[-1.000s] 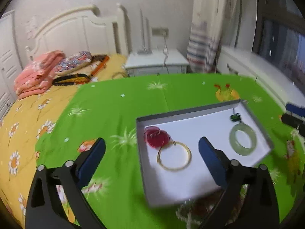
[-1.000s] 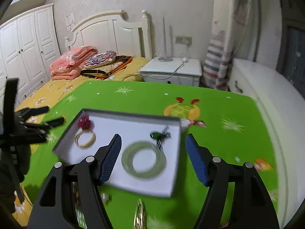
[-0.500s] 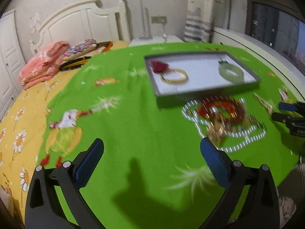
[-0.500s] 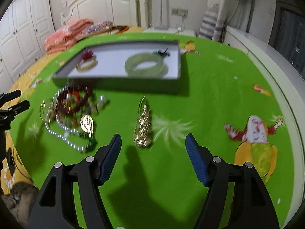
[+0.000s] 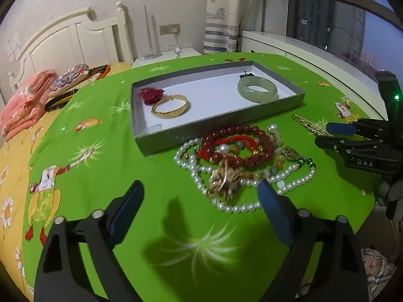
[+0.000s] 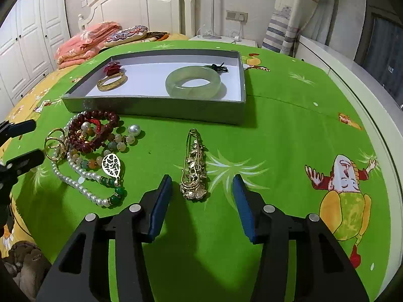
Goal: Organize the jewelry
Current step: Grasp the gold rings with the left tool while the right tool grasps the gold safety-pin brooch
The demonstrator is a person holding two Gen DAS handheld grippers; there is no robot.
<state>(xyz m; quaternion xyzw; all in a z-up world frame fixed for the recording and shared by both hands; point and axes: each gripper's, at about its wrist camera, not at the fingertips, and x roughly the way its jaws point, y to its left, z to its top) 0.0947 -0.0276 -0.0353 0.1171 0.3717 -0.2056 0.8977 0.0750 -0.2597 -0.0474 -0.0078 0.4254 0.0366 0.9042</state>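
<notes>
A grey tray (image 5: pixel 201 125) (image 6: pixel 156 107) on the green cloth holds a gold bangle (image 5: pixel 170 106) (image 6: pixel 111 81), a red flower piece (image 5: pixel 152 93) (image 6: pixel 112 67) and a jade bangle (image 5: pixel 257 89) (image 6: pixel 193 81). In front of it lies a tangled pile: pearl necklace (image 5: pixel 226 205) (image 6: pixel 83 188), red bead bracelet (image 5: pixel 236 146) (image 6: pixel 93 130), gold pieces (image 5: pixel 225 180). A gold hair clip (image 6: pixel 194 166) (image 5: pixel 308 125) lies apart. My left gripper (image 5: pixel 200 202) is open and empty, just short of the pile. My right gripper (image 6: pixel 202 200) is open and empty, just behind the hair clip.
The green cartoon cloth (image 6: pixel 289 138) covers a table whose edge curves along the right. A bed with folded pink bedding (image 6: pixel 83 42) and a white headboard lies behind. A nightstand (image 5: pixel 166 56) and a curtain (image 5: pixel 221 12) stand at the back.
Both grippers have pulled back and lowered from above the tray to the near side of the table. The jewelry pile and hair clip now lie right in front of them. Both stay open.
</notes>
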